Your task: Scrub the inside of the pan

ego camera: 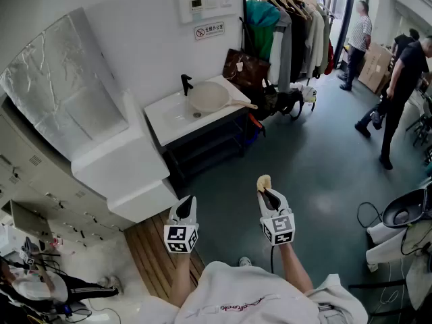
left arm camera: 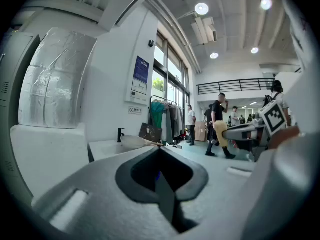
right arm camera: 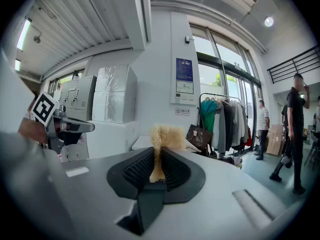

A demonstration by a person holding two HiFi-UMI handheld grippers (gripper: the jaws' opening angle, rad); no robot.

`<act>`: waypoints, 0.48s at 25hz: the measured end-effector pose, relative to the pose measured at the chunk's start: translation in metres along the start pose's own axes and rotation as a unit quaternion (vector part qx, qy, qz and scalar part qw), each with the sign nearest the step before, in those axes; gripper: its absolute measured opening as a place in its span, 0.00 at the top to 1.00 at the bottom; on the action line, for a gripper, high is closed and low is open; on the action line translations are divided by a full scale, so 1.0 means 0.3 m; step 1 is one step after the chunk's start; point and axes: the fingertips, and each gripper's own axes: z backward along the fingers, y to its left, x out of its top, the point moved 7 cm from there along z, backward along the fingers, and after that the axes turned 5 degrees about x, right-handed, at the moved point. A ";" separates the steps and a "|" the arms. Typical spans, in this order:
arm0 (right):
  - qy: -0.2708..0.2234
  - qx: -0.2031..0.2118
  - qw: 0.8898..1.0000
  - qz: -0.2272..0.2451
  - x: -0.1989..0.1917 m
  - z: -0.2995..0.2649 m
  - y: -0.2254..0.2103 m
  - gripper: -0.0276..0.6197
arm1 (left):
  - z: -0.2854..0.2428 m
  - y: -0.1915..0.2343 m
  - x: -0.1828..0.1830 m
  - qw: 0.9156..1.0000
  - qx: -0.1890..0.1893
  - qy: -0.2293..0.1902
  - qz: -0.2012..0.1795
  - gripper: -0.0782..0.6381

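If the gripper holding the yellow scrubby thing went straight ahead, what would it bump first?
Likely the white sink counter, near its end by the brown handbag. The right gripper, shut on the scrubber, has only bare floor before that, though depth is unclear.

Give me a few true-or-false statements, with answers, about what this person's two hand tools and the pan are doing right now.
1. The right gripper is clamped on a yellowish scrubber. True.
2. The left gripper holds a brush. False: its jaws are together with nothing between them.
3. The pan rests on the white sink unit, beside the black tap. True.
4. The scrubber is touching the inside of the pan. False: both grippers are over the floor, well short of the sink unit.
5. The clothes rack is bare. False: it is full of hanging garments.
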 end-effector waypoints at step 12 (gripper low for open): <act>-0.012 0.006 1.000 -0.016 -0.015 0.018 -0.075 0.87 | -0.057 -0.069 0.013 1.000 0.006 -0.018 -0.023 0.89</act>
